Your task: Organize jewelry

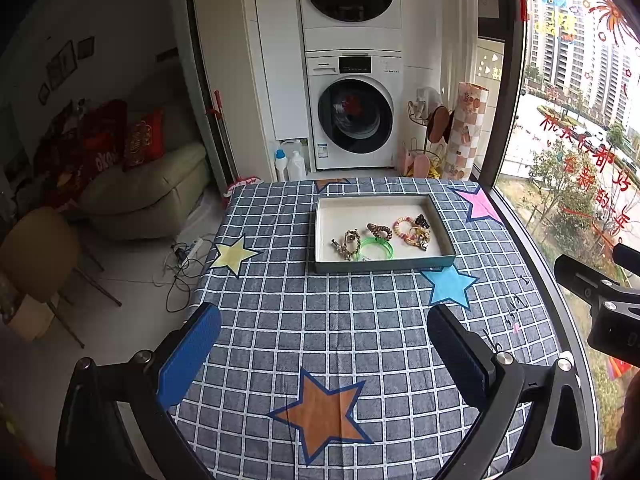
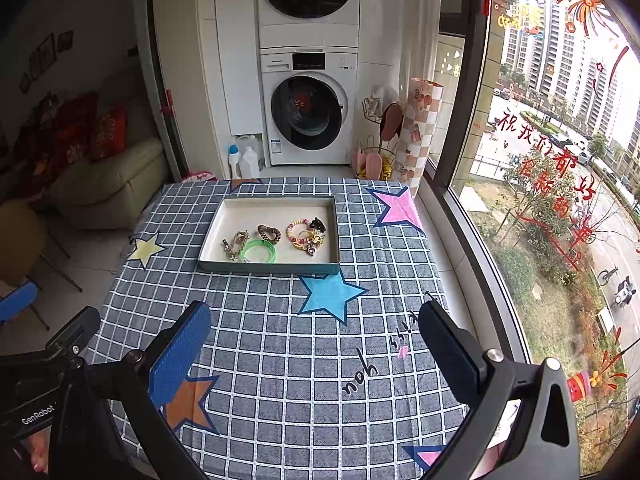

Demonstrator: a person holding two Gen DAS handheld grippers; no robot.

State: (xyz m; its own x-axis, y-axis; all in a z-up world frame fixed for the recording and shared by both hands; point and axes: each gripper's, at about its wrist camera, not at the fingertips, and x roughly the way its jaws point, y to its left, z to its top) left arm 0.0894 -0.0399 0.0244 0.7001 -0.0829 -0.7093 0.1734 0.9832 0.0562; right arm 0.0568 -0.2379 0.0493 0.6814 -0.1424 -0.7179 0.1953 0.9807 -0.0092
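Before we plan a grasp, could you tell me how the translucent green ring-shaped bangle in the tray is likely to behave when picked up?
The translucent green ring-shaped bangle holds a round hoop shape, so it is probably stiff. It looks thin, likely light. It overlaps the metallic chain bracelet in the shallow grey tray, so that may drag along.

The word "GenRobot" is printed in white on the black body of the left claw, seen at the lower left of the right wrist view. The checked tablecloth carries the handwritten-style word "you" in black, upside down from this camera, with more script beside it too small to read. Red Chinese characters run across the window glass. The lower washing machine has a small brand label on its panel, too blurred to read.
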